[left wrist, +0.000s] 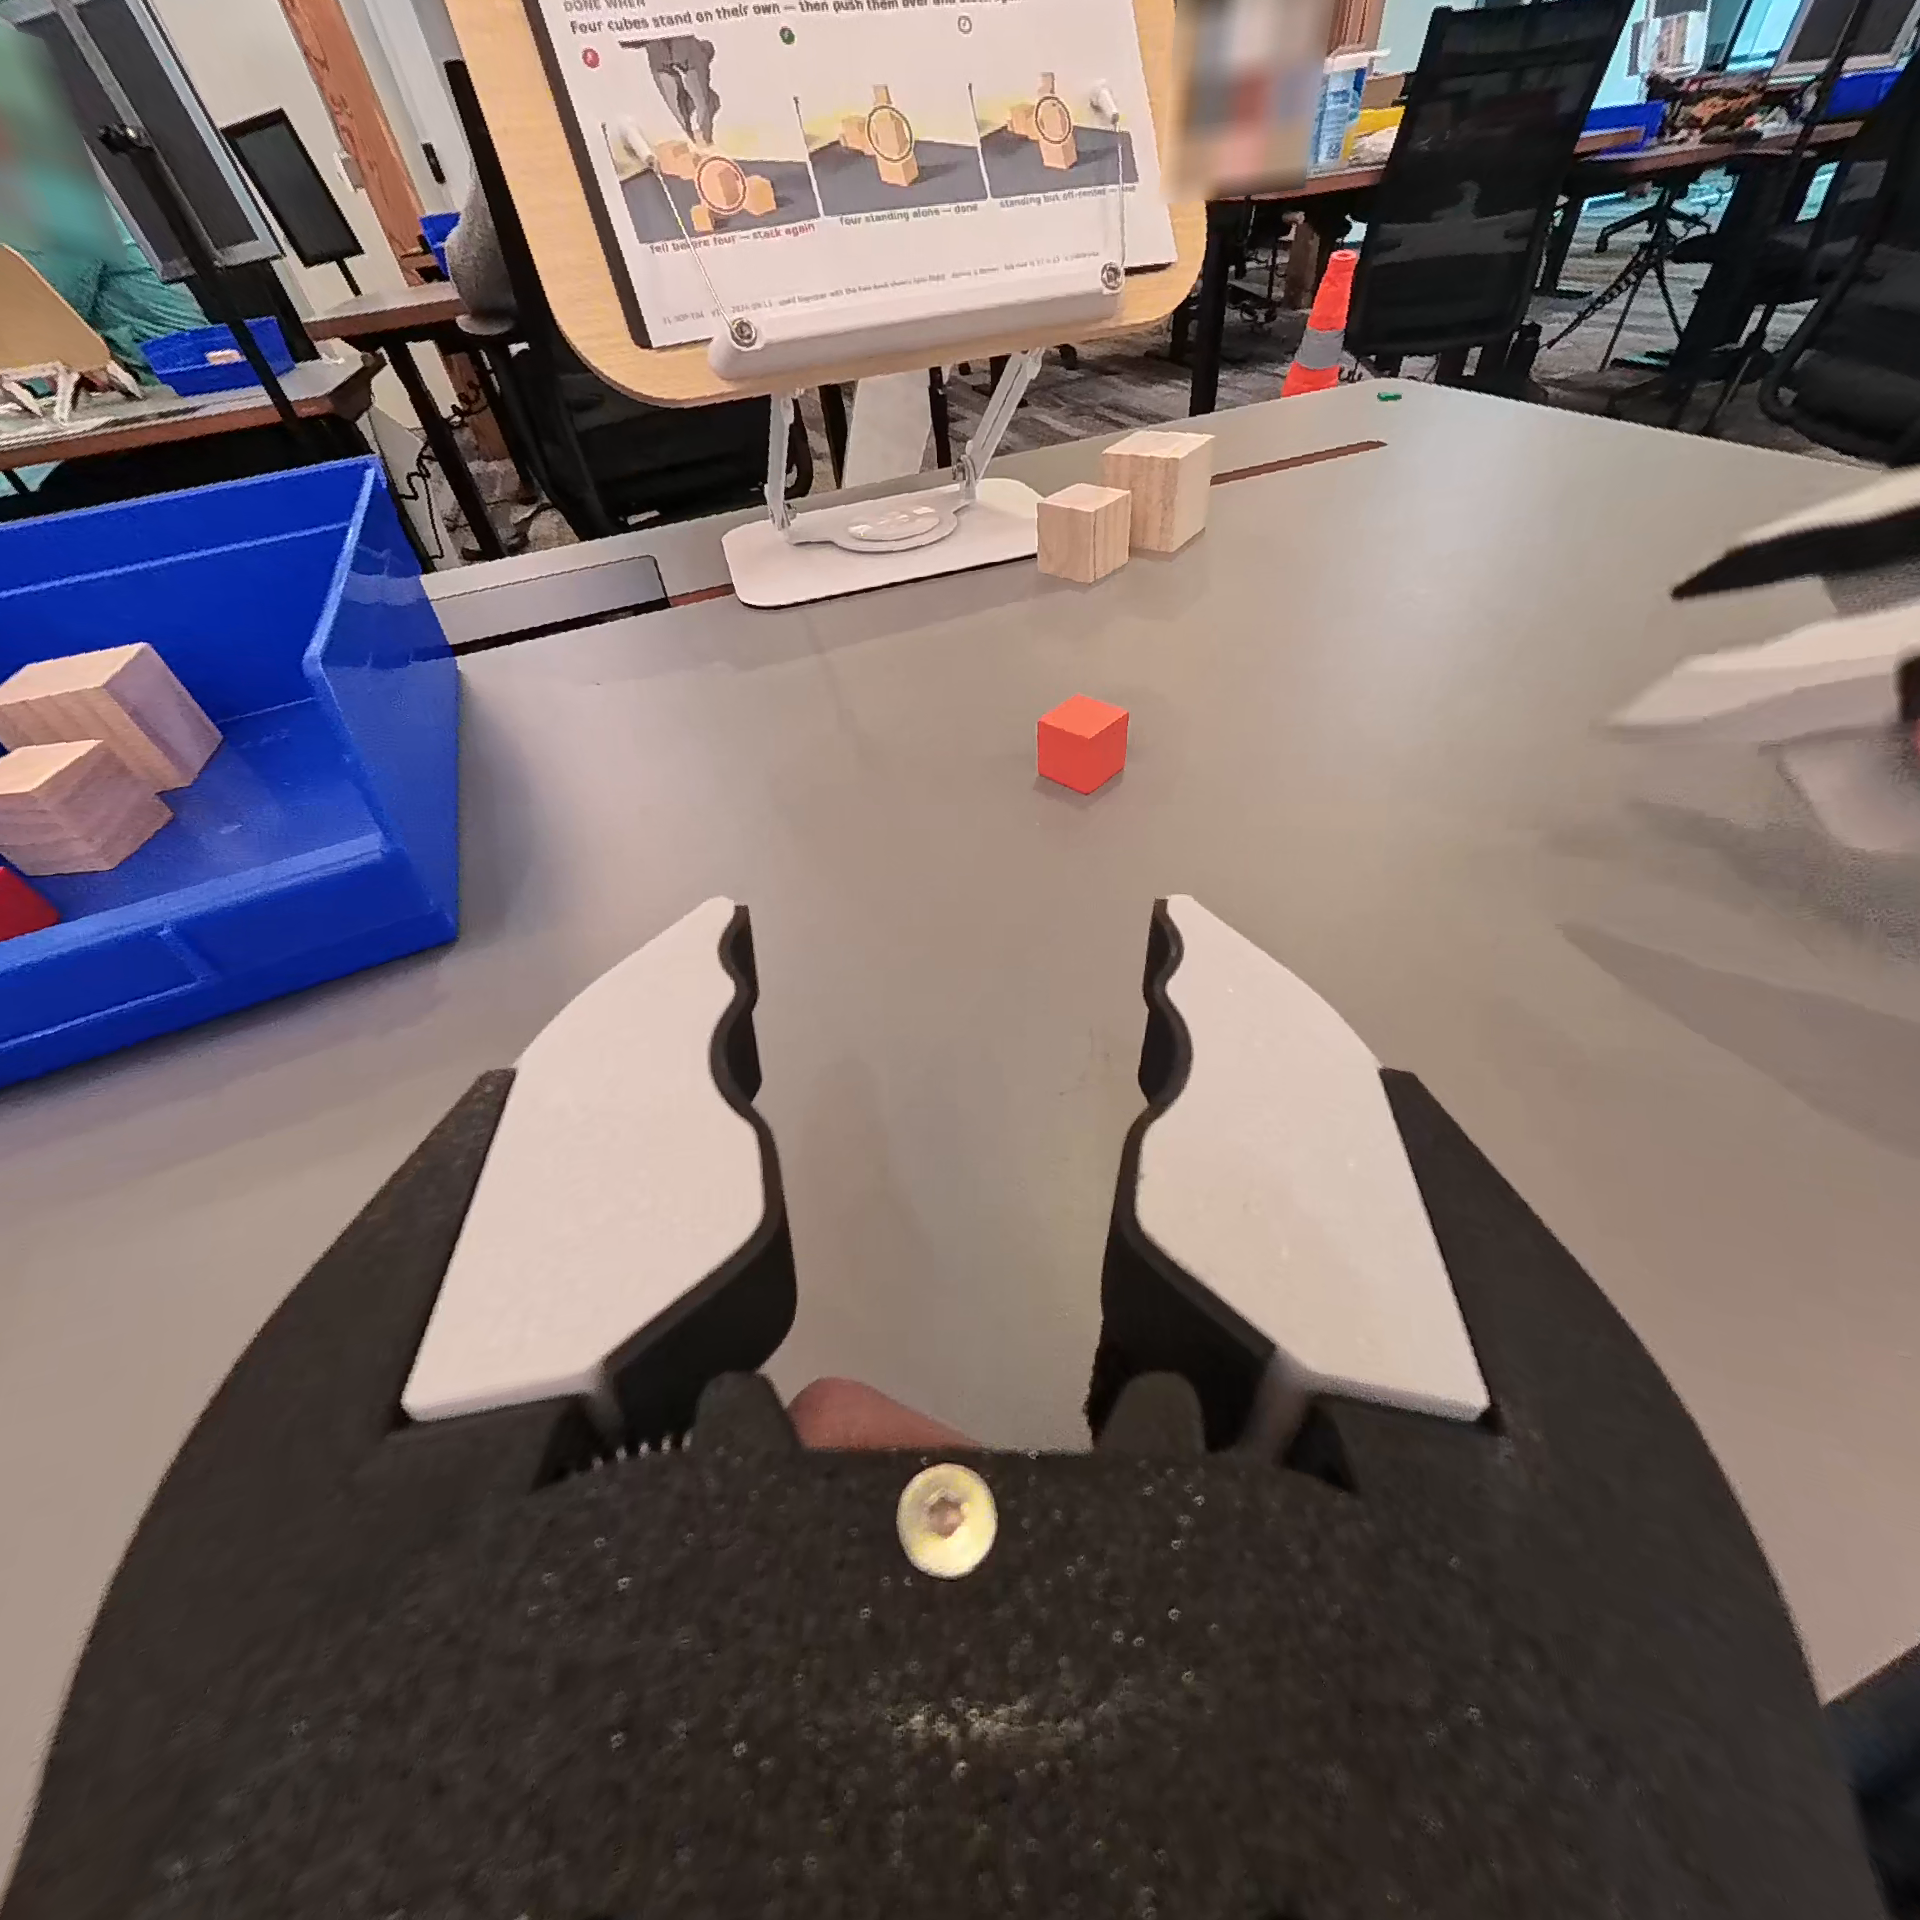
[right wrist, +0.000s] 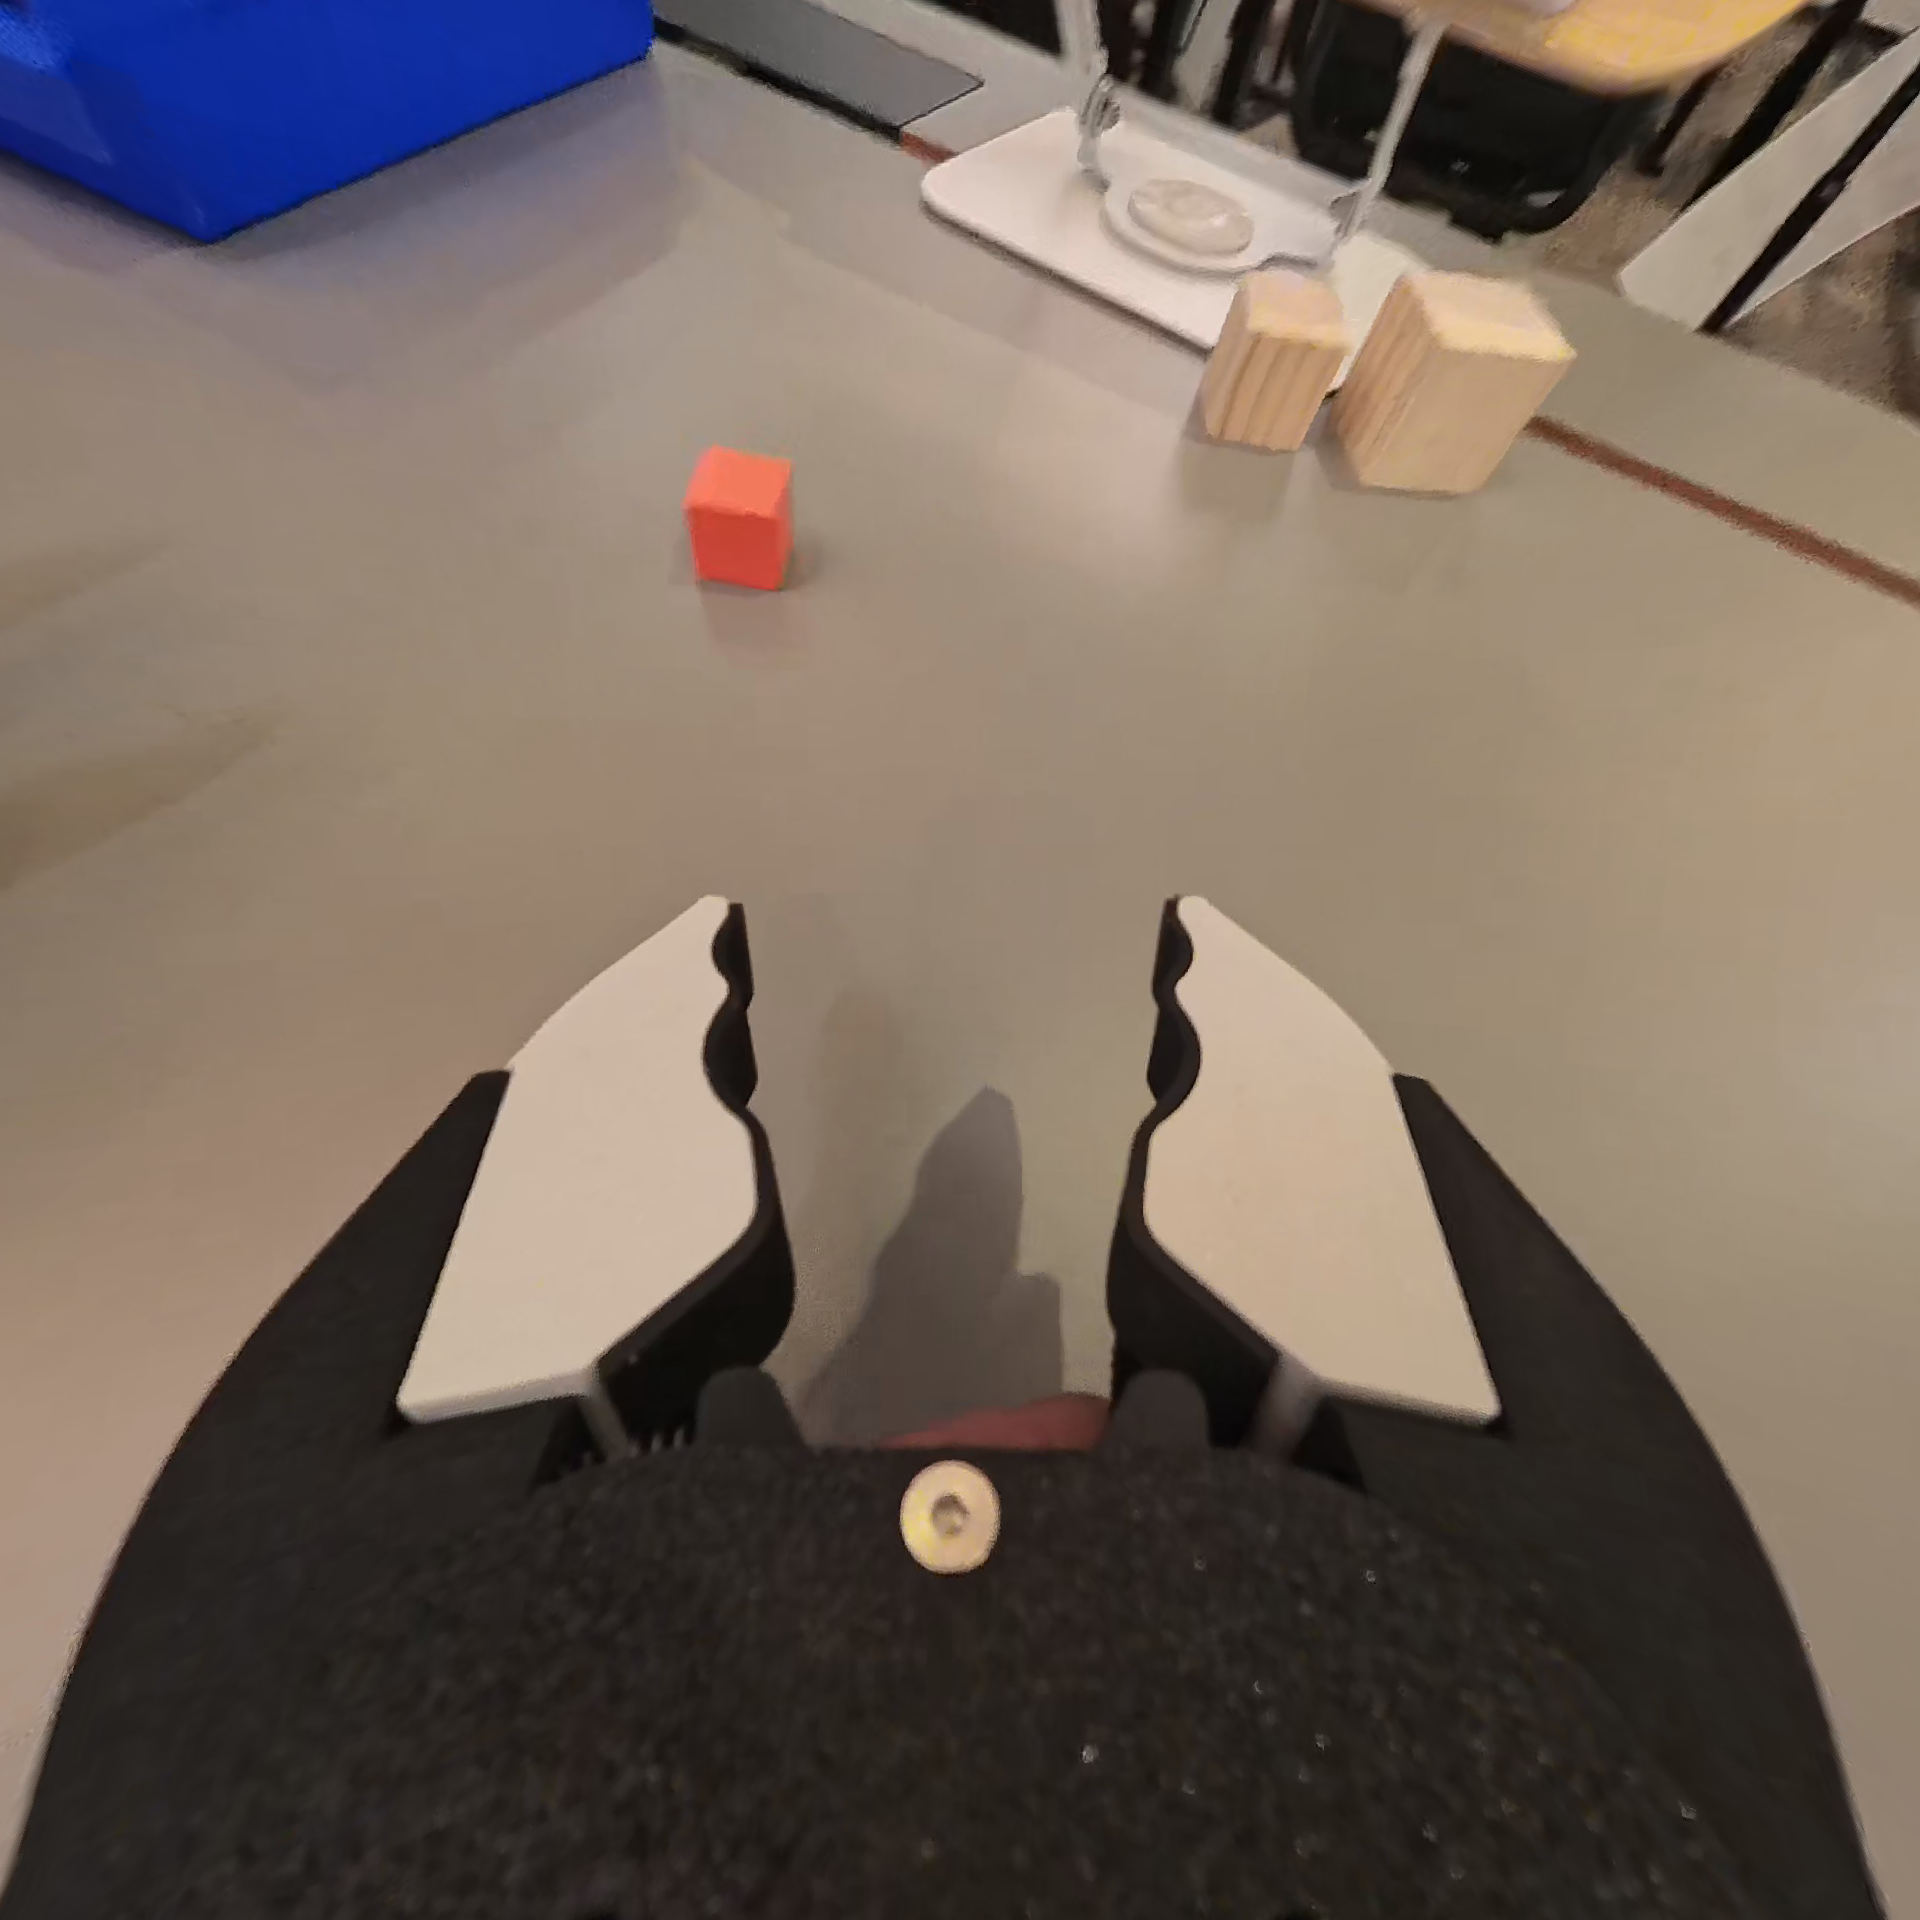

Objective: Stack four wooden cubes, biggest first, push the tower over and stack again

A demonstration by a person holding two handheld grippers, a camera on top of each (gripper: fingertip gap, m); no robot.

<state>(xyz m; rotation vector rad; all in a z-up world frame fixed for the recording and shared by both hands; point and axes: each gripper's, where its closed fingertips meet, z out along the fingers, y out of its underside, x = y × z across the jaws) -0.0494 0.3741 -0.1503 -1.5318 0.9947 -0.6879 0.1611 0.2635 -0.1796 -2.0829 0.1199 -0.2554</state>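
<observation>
Both the left gripper [left wrist: 948, 914] and right gripper [right wrist: 951, 914] are held spread and empty; the larger plain cube [right wrist: 1449, 384] stands ahead-right of the right one, touching a smaller cube [right wrist: 1273, 364]; it is best seized first, squarely.

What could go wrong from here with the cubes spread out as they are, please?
1. The two plain cubes stand almost touching by the stand base; gripping one may knock the other.
2. Two more wooden cubes lie in the blue bin, whose walls may hinder a grasp.
3. The red cube is smallest, so it should go last.
</observation>
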